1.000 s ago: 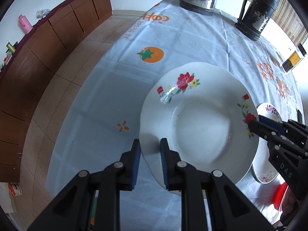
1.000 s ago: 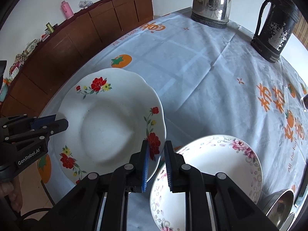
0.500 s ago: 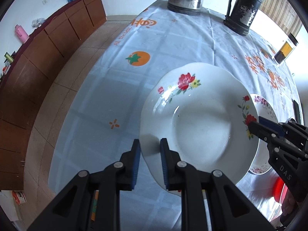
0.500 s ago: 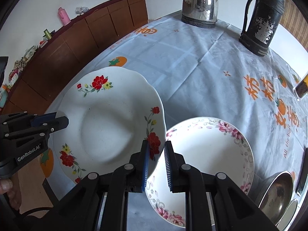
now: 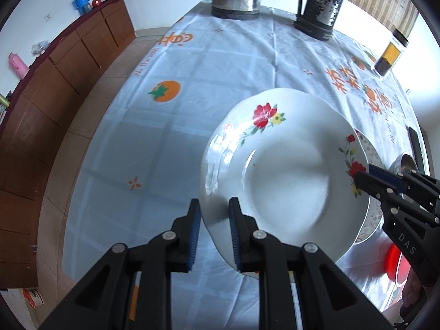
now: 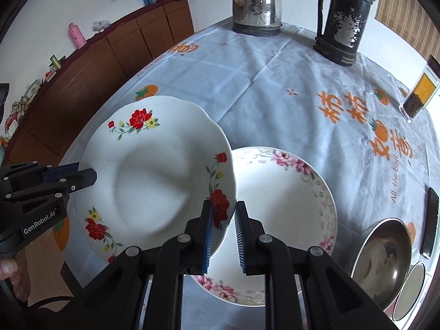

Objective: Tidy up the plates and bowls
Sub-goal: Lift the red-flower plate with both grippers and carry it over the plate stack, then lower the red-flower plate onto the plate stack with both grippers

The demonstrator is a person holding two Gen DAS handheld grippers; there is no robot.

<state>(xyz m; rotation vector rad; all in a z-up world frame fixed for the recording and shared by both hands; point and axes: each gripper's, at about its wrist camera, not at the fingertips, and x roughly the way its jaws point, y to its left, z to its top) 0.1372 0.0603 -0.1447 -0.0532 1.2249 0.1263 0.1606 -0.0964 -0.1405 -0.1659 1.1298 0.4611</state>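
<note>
The red-flowered plate (image 6: 154,176) hangs gripped between left tongs (image 5: 212,231) and right tongs (image 6: 223,233).

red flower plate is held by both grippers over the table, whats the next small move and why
Probably carry the red flower plate a little further right, then lower it onto the pink flower plate. The left gripper and right gripper each clamp an opposite rim, and the held plate overlaps only the left edge of the pink one, so it is not yet centred for stacking.

Black left claw (image 5: 211,211), blue ribbed pads (image 5: 194,233), silver screws, white lettering
</note>
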